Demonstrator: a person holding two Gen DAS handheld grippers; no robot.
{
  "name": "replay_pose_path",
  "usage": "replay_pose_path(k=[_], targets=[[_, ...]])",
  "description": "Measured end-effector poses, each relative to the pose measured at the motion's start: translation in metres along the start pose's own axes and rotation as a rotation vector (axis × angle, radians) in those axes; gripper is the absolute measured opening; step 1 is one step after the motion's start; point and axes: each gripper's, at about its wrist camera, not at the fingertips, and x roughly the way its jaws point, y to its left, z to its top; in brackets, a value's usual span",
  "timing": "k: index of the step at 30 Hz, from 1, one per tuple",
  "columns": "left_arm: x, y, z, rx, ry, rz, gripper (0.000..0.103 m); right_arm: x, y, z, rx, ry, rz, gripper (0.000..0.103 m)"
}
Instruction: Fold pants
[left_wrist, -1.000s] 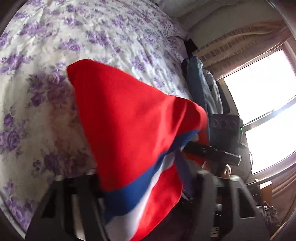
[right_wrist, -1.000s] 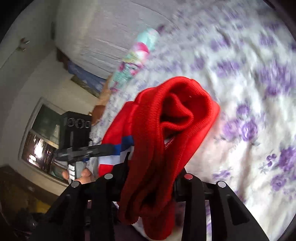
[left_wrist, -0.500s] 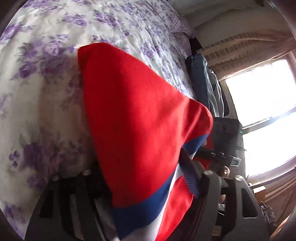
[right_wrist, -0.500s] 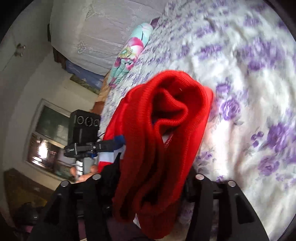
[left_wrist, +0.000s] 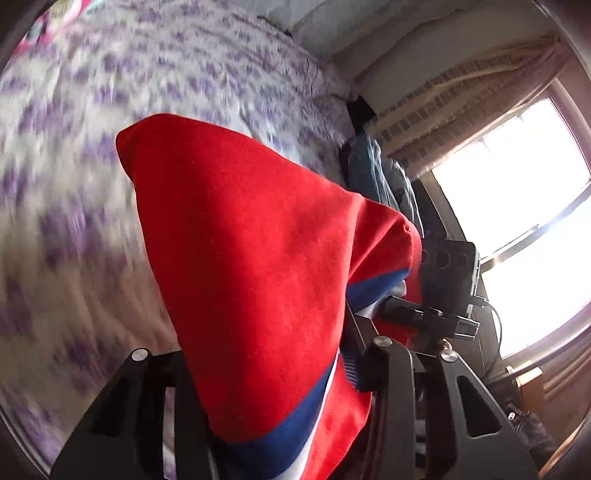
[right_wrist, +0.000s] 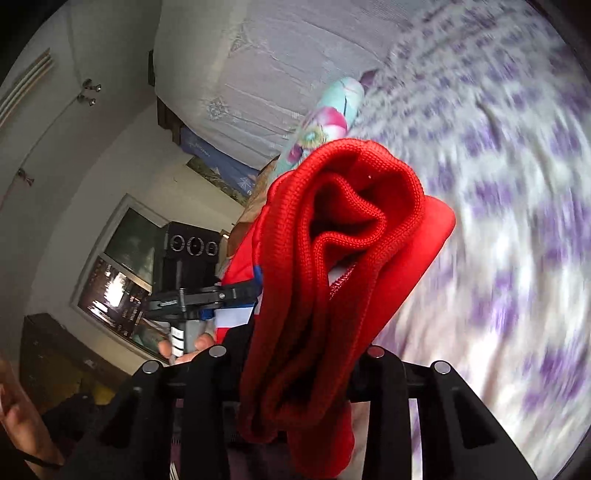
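- Red pants (left_wrist: 258, 280) lifted clear above the bed (left_wrist: 74, 206), one bunch in each claw, likely to let the cloth hang straight for a fold.
- Left claw (left_wrist: 273, 391) closing on smooth fleece-like fabric with a blue and white stripe.
- Right claw (right_wrist: 299, 373) closing on the ribbed knit waistband or cuff, crumpled into thick rolls.
- Bedsheet white with purple flowers, soft, blurred.
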Motion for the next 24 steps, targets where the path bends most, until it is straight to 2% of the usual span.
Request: replay_pose_path(k=[3,7,10,11,12,13,14,15,16,17,18,19,20,24], targets=[[-0.006,0.001,0.048,0.016,-0.020,0.033,0.040,0.013,0.006,0.056,-0.034,-0.017,-0.031,0.035],[-0.013,0.005,0.135,0.044,-0.090,0.070,0.041,0.034,0.013,0.144,-0.116,-0.061,-0.092,0.036],[-0.004,0.026,0.194,0.042,-0.131,0.084,0.041,0.058,-0.001,0.204,-0.132,-0.096,-0.132,0.037],[0.003,0.039,0.213,0.029,-0.141,0.094,0.042,0.068,-0.011,0.222,-0.137,-0.115,-0.160,0.042],[0.009,0.050,0.225,0.020,-0.144,0.097,0.049,0.078,-0.020,0.237,-0.161,-0.143,-0.212,0.046],[0.022,0.069,0.243,0.012,-0.145,0.127,0.061,0.087,-0.030,0.246,-0.191,-0.176,-0.290,0.071],[0.036,0.088,0.256,0.006,-0.138,0.188,0.094,0.103,-0.049,0.257,-0.213,-0.219,-0.433,0.100],[0.047,0.109,0.264,-0.017,-0.142,0.284,0.097,0.117,-0.067,0.261,-0.208,-0.240,-0.569,0.099],[0.056,0.144,0.272,-0.097,-0.141,0.405,0.097,0.129,-0.087,0.263,-0.193,-0.236,-0.692,0.098],[0.060,0.173,0.273,-0.190,-0.116,0.445,0.093,0.141,-0.108,0.260,-0.149,-0.191,-0.775,0.088],[0.057,0.190,0.270,-0.262,-0.119,0.422,0.081,0.143,-0.116,0.256,-0.126,-0.183,-0.765,0.084],[0.045,0.202,0.262,-0.319,-0.142,0.353,0.081,0.139,-0.117,0.247,-0.112,-0.203,-0.725,0.084],[0.035,0.201,0.256,-0.314,-0.160,0.340,0.081,0.127,-0.109,0.234,-0.115,-0.250,-0.676,0.084],[-0.008,0.158,0.214,-0.159,-0.210,0.458,0.091,0.084,-0.065,0.187,-0.153,-0.340,-0.562,0.093]])
